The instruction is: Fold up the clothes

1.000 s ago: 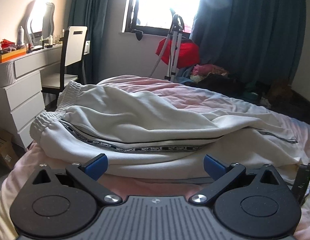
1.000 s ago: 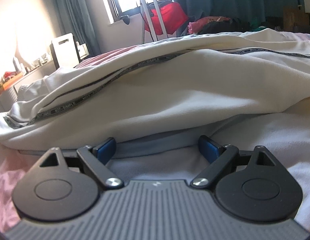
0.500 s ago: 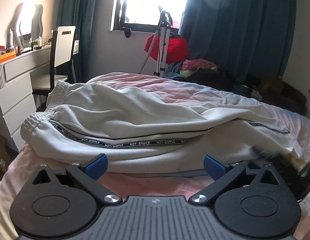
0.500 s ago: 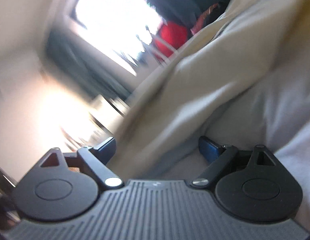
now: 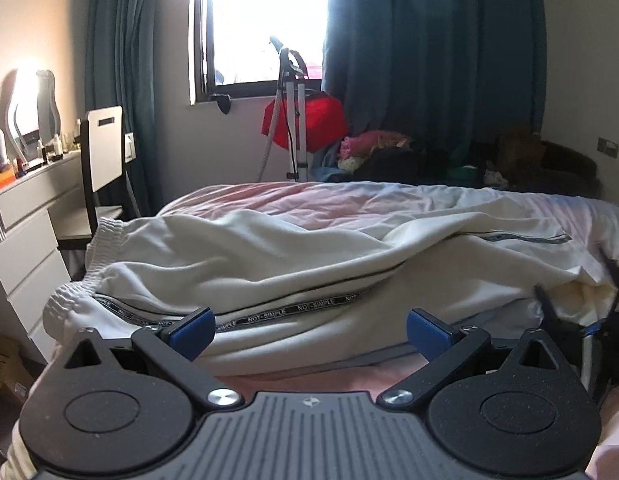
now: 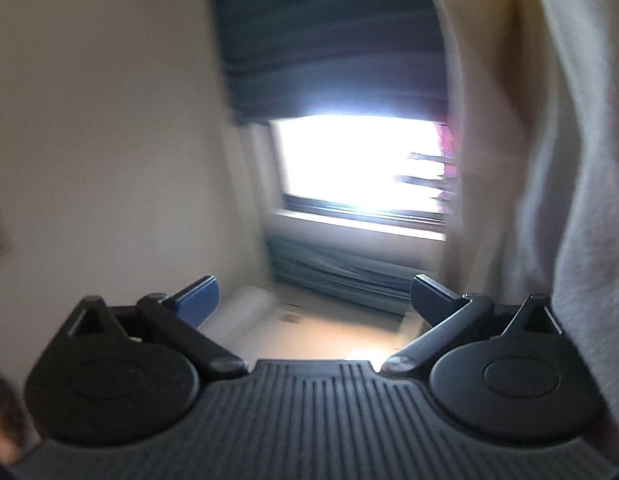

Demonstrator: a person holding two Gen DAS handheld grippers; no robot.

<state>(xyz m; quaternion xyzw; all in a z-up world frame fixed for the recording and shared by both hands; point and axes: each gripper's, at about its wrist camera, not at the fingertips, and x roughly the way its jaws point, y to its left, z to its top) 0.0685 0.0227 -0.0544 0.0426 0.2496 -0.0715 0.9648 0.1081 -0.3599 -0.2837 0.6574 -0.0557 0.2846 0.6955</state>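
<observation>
white track trousers point(image 5: 293, 264) lie lengthwise along bed's point(image 5: 293, 200) near edge, waistband at left end | left gripper point(image 5: 309, 328) spread, empty, just short of the cloth | right gripper point(image 6: 313, 300) spread, empty (view blurred) | soft, limp, light; judged best pinched at waistband or hem

one pair of white track pants point(image 5: 293, 264) on one bed point(image 5: 309, 200). two tongs: the left tongs point(image 5: 309, 330) and the right tongs point(image 6: 313, 300). one white chair point(image 5: 103, 146), one desk point(image 5: 25, 200), one window point(image 5: 265, 20), one red bag point(image 5: 313, 124).
</observation>
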